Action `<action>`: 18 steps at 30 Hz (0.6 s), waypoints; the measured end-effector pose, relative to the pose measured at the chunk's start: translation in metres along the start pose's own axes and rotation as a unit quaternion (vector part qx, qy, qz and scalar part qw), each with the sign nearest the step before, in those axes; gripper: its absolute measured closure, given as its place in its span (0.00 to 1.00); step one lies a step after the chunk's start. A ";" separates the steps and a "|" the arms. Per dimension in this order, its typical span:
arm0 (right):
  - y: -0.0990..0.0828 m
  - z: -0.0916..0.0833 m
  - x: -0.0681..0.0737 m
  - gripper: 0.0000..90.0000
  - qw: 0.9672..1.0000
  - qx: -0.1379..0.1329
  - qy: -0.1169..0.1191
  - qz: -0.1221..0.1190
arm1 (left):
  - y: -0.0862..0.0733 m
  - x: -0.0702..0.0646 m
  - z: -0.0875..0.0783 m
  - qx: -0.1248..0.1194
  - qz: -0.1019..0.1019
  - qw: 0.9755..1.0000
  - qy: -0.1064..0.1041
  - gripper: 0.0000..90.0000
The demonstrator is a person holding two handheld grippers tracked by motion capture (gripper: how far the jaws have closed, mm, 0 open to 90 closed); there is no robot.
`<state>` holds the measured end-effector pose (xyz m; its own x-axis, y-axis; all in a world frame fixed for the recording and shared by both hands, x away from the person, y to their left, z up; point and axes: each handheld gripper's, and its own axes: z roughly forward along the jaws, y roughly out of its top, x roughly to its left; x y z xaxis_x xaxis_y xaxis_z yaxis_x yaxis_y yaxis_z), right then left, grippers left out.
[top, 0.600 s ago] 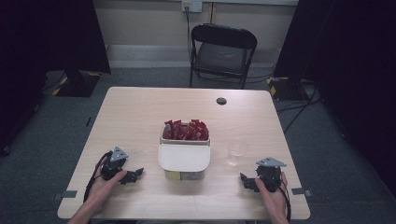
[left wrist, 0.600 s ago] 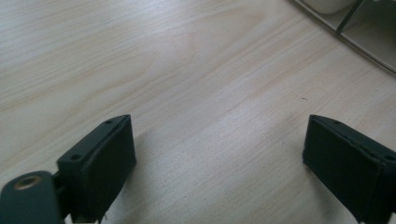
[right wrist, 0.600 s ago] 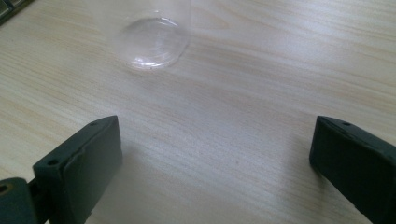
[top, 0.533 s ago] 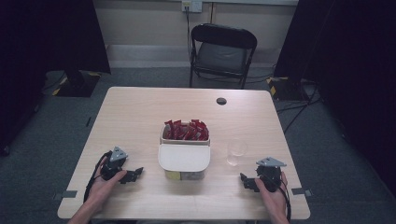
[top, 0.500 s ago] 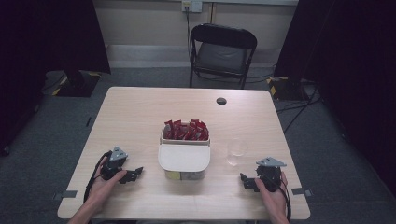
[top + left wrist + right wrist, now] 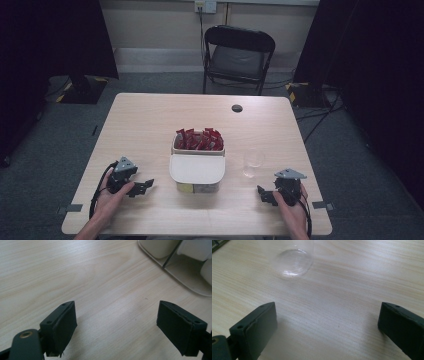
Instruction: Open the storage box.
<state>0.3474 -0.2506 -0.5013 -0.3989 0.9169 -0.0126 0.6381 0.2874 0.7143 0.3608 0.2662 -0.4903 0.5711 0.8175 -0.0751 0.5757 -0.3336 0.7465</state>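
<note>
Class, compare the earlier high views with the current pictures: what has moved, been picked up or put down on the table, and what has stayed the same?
Nothing has visibly changed. The left tongs and right tongs rest on the table, both open and empty, as before. The white box with its red packets and the clear glass stand where they were.

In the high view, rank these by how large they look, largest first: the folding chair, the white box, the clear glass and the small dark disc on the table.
1. Folding chair, though it stands farthest from the camera.
2. White box.
3. Clear glass.
4. Small dark disc.
</note>
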 end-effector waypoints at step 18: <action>0.000 0.000 0.000 0.02 1.000 0.000 0.000 0.000 | 0.010 -0.017 -0.006 -0.014 0.006 0.999 -0.051 0.18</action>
<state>0.3474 -0.2506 -0.5013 -0.3992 0.9168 -0.0125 0.6379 0.2875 0.7145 0.3534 0.2512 -0.4776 0.6359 0.7605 -0.1315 0.5520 -0.3290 0.7662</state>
